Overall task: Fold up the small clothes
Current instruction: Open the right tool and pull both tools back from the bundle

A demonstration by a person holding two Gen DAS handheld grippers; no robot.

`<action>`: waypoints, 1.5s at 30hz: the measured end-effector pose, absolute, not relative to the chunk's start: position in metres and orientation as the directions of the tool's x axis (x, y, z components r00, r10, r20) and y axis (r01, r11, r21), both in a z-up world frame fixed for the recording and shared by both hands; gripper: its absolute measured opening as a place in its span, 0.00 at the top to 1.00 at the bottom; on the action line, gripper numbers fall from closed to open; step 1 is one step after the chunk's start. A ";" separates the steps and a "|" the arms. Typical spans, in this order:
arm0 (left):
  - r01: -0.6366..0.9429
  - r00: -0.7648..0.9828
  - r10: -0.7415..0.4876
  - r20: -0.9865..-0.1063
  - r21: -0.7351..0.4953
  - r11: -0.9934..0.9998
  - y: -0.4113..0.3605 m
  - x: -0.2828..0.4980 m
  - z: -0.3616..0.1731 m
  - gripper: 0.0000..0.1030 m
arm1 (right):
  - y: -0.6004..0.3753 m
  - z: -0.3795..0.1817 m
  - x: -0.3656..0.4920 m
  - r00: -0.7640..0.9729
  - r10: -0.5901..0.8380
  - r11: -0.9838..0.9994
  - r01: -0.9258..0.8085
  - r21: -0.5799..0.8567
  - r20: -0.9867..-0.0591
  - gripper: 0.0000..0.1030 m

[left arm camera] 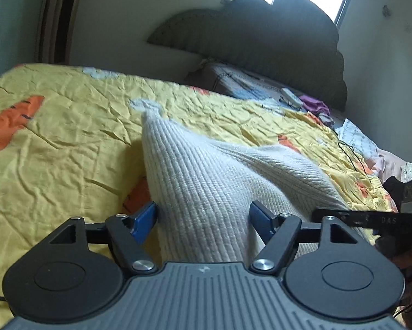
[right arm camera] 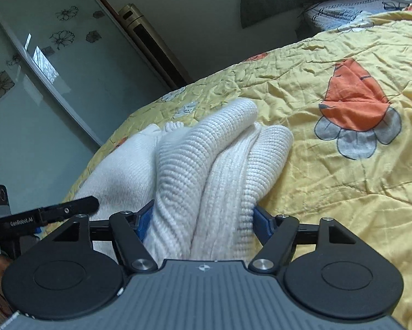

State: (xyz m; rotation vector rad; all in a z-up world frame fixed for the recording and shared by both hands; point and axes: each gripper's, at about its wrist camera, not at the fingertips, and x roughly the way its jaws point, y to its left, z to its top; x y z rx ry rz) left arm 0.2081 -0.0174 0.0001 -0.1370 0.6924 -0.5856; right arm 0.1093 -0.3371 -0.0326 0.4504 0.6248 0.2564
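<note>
A white ribbed knit garment (left arm camera: 206,170) lies on the yellow bedspread (left arm camera: 68,126), and its near part is pulled up into a tent. My left gripper (left arm camera: 203,217) holds that raised part, with the blue pads (left arm camera: 145,220) pressing on both sides of a wide bunch of knit. In the right wrist view the same garment (right arm camera: 206,151) is gathered in thick folds. My right gripper (right arm camera: 203,220) is shut on those folds, which fill the gap between its pads. The two grippers are close side by side: a black finger (left arm camera: 371,220) of the right one shows at the left view's edge.
The bedspread (right arm camera: 343,165) has orange carrot prints. A grey headboard (left arm camera: 261,35), a pillow, a white remote (left arm camera: 291,97) and a purple cloth (left arm camera: 316,106) are at the far end. A black cable (left arm camera: 351,154) lies on the right. A glass wardrobe door (right arm camera: 41,82) stands beside the bed.
</note>
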 end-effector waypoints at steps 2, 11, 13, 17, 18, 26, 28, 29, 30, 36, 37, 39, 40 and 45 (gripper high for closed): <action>0.459 0.630 -0.555 -0.543 -0.317 0.830 -0.008 0.192 0.004 0.25 | -0.334 -0.029 0.090 0.790 0.345 0.888 -0.100 0.449 -0.506 0.26; 0.386 0.723 -0.357 -0.592 -0.083 0.919 -0.020 0.140 -0.009 0.21 | -0.311 -0.030 0.035 0.840 0.143 0.948 0.035 0.316 -0.523 0.17; 0.379 0.749 -0.327 -0.576 -0.032 0.925 -0.024 0.128 -0.008 0.20 | -0.299 -0.025 0.020 0.864 0.129 0.957 0.020 0.289 -0.487 0.14; 0.348 0.758 -0.268 -0.595 0.020 0.937 -0.034 0.121 -0.012 0.20 | -0.284 -0.037 0.022 0.826 0.061 0.979 0.060 0.195 -0.561 0.13; 0.343 0.761 -0.266 -0.592 0.019 0.939 -0.035 0.117 -0.010 0.20 | -0.285 -0.039 0.022 0.824 0.046 0.976 0.084 0.201 -0.565 0.12; 0.306 0.769 -0.253 -0.587 -0.010 0.952 -0.034 0.090 -0.014 0.19 | -0.271 -0.037 -0.009 0.836 0.033 0.960 0.126 0.250 -0.548 0.04; 0.296 0.765 -0.259 -0.589 -0.035 0.954 -0.031 0.087 -0.016 0.19 | -0.266 -0.038 -0.014 0.836 0.028 0.965 0.121 0.234 -0.548 0.04; 0.293 0.763 -0.261 -0.591 -0.044 0.955 -0.030 0.085 -0.016 0.19 | -0.264 -0.038 -0.018 0.836 0.030 0.966 0.117 0.232 -0.547 0.04; 0.289 0.762 -0.263 -0.592 -0.052 0.956 -0.029 0.082 -0.017 0.19 | -0.263 -0.038 -0.020 0.837 0.034 0.965 0.114 0.235 -0.546 0.04; 0.282 0.765 -0.267 -0.585 -0.068 0.957 -0.026 0.071 -0.016 0.19 | -0.259 -0.038 -0.031 0.840 0.036 0.964 0.114 0.241 -0.542 0.04; 0.280 0.766 -0.267 -0.584 -0.070 0.957 -0.025 0.068 -0.015 0.19 | -0.258 -0.039 -0.033 0.839 0.038 0.964 0.111 0.240 -0.542 0.04; 0.277 0.767 -0.266 -0.585 -0.072 0.958 -0.025 0.065 -0.015 0.19 | -0.256 -0.039 -0.035 0.838 0.041 0.966 0.106 0.236 -0.545 0.03; 0.275 0.766 -0.264 -0.586 -0.072 0.959 -0.025 0.064 -0.015 0.19 | -0.254 -0.040 -0.037 0.836 0.040 0.967 0.105 0.231 -0.547 0.03; 0.270 0.758 -0.250 -0.602 -0.059 0.961 -0.026 0.057 -0.020 0.19 | -0.248 -0.044 -0.040 0.823 0.048 0.972 0.093 0.217 -0.566 0.03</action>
